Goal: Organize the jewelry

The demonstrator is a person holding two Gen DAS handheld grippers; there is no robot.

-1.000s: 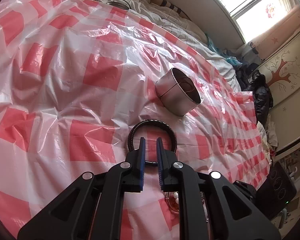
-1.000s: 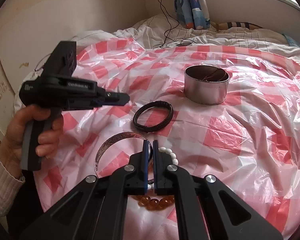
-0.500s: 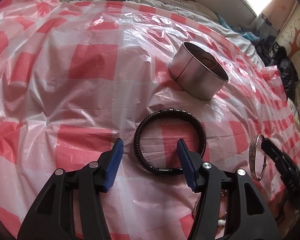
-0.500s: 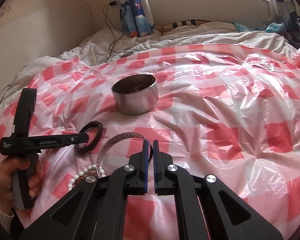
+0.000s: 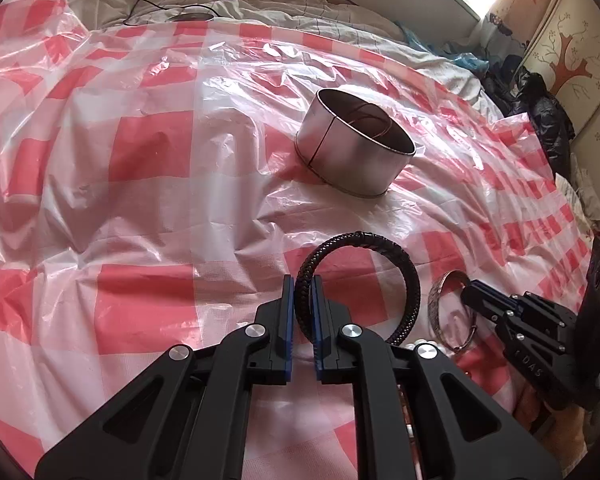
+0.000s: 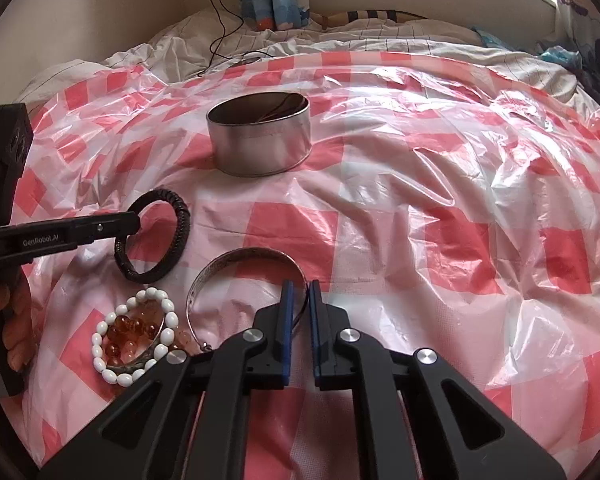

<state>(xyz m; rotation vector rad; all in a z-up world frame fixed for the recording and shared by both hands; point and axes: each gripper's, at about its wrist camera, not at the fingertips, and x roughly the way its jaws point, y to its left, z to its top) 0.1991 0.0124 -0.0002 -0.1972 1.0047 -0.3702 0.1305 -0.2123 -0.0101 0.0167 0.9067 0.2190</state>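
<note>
Half a second earlier my left gripper had stood wide open astride the black braided leather bracelet; now its jaws were closing, and the blue pads had the near-left arc of that bracelet pinched between them. From my right wrist camera I saw the same grip from the side, the left gripper reaching in from the left edge with a hand on its handle. My right gripper was all but shut, its jaws pressed on the thin engraved silver bangle at the right end of its band, while the rest of the bangle lay on the red-and-white checked plastic sheet spread over the bed. Just left of the bangle lay a white bead bracelet, with amber-coloured round beads inside its loop. Beyond both held pieces, well apart from them, the round open metal tin stood upright on the sheet, and I could make out a thin ring or wire resting inside it. A black cable trailed over the white bedding behind the sheet.
</note>
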